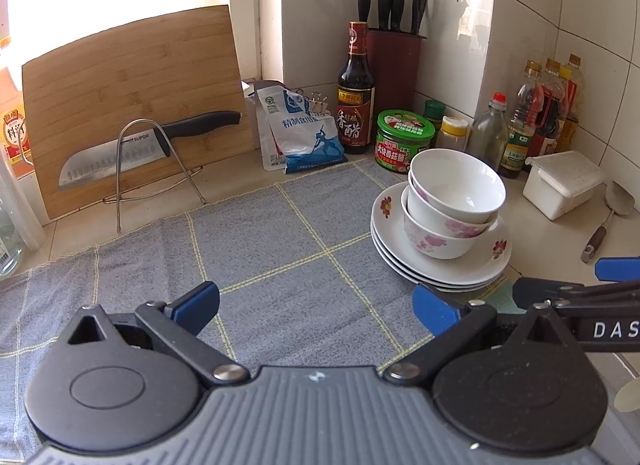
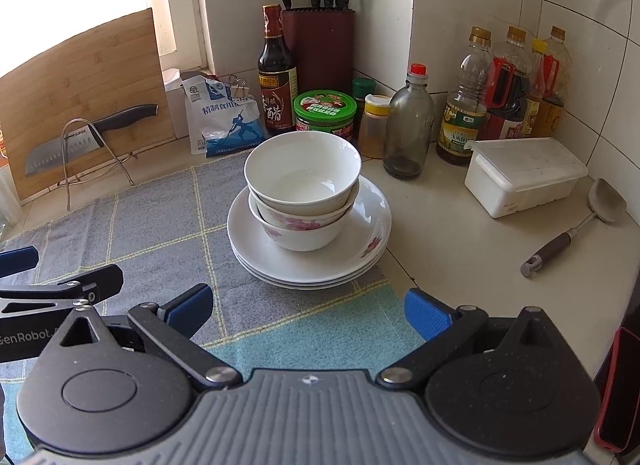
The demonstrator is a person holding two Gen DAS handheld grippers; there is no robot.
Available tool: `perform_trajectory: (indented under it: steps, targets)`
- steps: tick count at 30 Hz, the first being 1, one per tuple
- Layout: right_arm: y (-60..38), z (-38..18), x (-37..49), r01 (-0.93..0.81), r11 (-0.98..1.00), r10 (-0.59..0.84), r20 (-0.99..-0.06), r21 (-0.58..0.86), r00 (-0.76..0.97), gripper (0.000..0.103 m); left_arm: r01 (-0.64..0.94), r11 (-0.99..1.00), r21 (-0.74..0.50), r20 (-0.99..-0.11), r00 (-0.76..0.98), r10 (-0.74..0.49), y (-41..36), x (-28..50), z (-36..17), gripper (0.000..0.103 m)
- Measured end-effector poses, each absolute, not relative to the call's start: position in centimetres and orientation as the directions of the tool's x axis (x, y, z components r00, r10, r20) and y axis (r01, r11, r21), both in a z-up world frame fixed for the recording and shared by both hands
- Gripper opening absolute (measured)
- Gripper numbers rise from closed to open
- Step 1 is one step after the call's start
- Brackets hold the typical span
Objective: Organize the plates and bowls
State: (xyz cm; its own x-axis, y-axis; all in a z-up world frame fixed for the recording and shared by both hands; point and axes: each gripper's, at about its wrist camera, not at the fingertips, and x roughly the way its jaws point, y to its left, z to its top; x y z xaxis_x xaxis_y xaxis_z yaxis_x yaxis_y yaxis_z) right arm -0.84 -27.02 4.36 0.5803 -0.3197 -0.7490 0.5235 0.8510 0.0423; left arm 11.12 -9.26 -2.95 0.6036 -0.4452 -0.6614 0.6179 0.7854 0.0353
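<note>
Three white bowls [image 2: 303,177] with pink flowers are nested on a stack of white plates [image 2: 360,243] at the right end of a grey checked cloth [image 2: 160,233]. The bowls [image 1: 456,193] and plates [image 1: 390,233] also show in the left wrist view, ahead and to the right. My left gripper [image 1: 316,307] is open and empty above the cloth. My right gripper [image 2: 308,311] is open and empty, just in front of the plates. Each gripper's blue-tipped fingers show at the edge of the other's view.
A bamboo cutting board [image 1: 132,105] and a knife on a wire rack [image 1: 132,149] stand at the back left. A salt bag [image 1: 300,133], vinegar bottle [image 2: 276,73], knife block [image 2: 320,41], jars, oil bottles [image 2: 504,93], a white lidded box [image 2: 520,175] and a spatula [image 2: 576,221] line the tiled corner.
</note>
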Motion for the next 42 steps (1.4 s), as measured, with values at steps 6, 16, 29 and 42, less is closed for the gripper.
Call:
perform_trajectory:
  steps: [6,16,29,42]
  targets:
    - [-27.05,4.48,-0.83,0.521,0.852,-0.32,-0.745,0.043,0.585,0.103,0.613,0.789,0.041,-0.657,0.612,-0.441,-9.19,11.04,-2.78,0.102]
    - [-27.05,4.75,-1.02,0.521,0.853,-0.326,-0.737,0.041,0.592,0.103,0.611,0.791,0.044,-0.65,0.618,-0.442,-9.2,10.95,-2.48,0.102]
    - [-26.97,5.02,-0.88,0.521,0.853,-0.335,-0.732,0.033,0.594,0.103,0.608,0.793,0.044,-0.646,0.623,-0.441,-9.17,10.96,-2.28,0.102]
    - [-27.1,5.01,-0.69,0.52,0.853,-0.337,-0.73,0.03,0.595,0.103,0.608,0.793,0.039,-0.647,0.62,-0.444,-9.26,11.19,-2.4,0.102]
